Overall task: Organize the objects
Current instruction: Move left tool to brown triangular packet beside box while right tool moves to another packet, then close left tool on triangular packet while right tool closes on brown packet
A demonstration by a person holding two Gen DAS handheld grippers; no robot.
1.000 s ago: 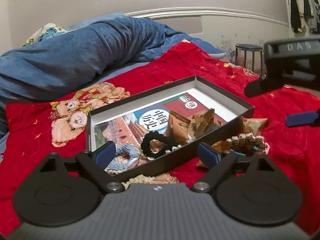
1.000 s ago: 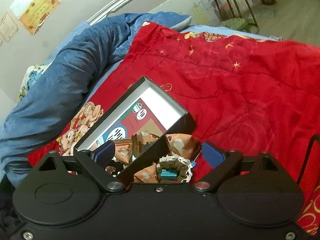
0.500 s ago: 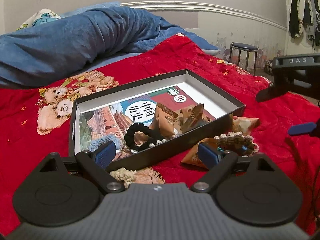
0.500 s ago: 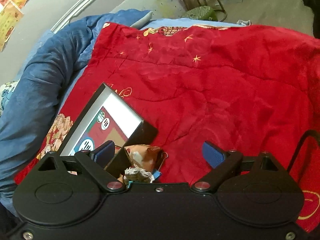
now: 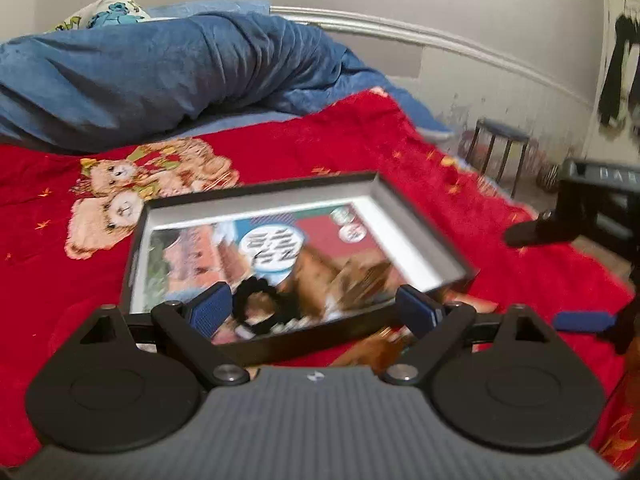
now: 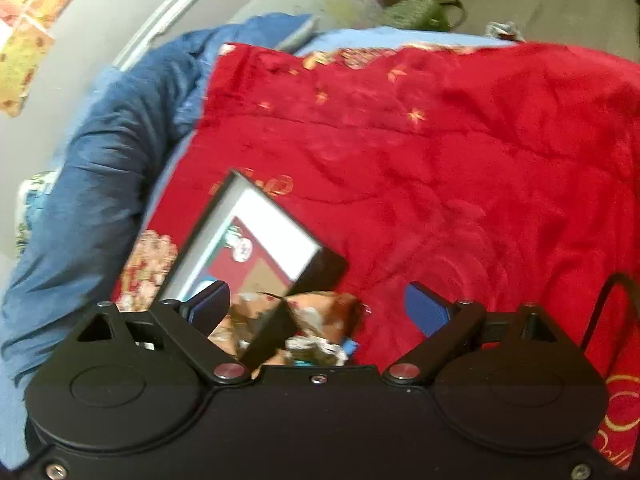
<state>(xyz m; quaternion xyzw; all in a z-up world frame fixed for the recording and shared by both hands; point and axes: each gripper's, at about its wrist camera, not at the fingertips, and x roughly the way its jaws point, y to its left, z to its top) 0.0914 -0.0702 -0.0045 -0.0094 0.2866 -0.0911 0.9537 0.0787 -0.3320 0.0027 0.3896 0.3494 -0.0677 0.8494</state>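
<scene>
A shallow black box [image 5: 256, 194] with a printed picture on its floor lies on the red blanket [image 5: 360, 148]. Inside it are a black hair tie [image 5: 256, 308] and brown snack packets [image 5: 344, 276], all blurred. My left gripper [image 5: 316, 308] hovers open over the box's near wall, nothing between its fingers. The right gripper [image 5: 576, 276] shows at the right edge, open. In the right wrist view, the box [image 6: 324, 268] sits lower left, a brown packet [image 6: 324, 312] and a lace-trimmed item [image 6: 316, 348] lie by its corner, and my right gripper [image 6: 316, 308] stands open above them.
A rolled blue duvet [image 5: 160, 68] lies along the far side of the bed. A teddy-bear print [image 5: 116, 200] marks the blanket left of the box. A small stool [image 5: 500, 136] stands on the floor past the bed's end. A black cable [image 6: 608, 304] crosses the blanket at the right.
The left gripper has swung left and closer over the box, so the items outside the box's near wall have dropped mostly out of view. The right gripper's view shifted slightly. Both stayed open.
</scene>
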